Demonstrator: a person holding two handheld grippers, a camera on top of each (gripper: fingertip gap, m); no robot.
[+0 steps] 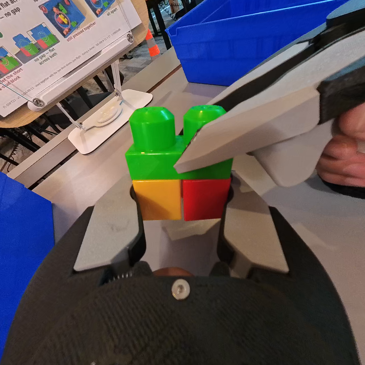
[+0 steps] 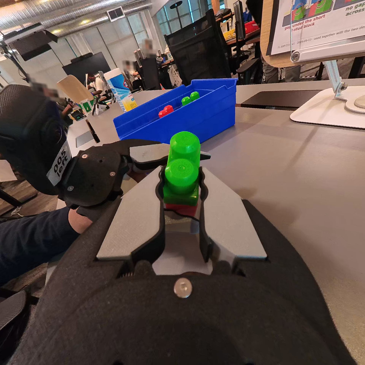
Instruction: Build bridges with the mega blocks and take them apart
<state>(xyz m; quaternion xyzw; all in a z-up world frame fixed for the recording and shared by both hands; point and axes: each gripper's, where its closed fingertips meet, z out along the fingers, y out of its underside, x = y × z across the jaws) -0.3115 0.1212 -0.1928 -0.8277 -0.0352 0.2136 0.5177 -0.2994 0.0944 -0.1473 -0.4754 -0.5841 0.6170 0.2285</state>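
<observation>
A green two-stud block sits pressed on a yellow block and a red block standing side by side. My left gripper is shut on the yellow and red pair, one finger on each outer side. My right gripper is shut on the green block, with the red block showing just below it. In the left wrist view a right finger covers the green block's right stud. The left gripper's finger reaches in from the left. I cannot tell whether the stack touches the table.
A blue bin behind the stack holds a red block and a green block. Another blue bin stands at the back right. A white stand with a picture sheet is at the back left. The grey table lies beneath. One gripper's finger ends stand about 5 cm off the other's.
</observation>
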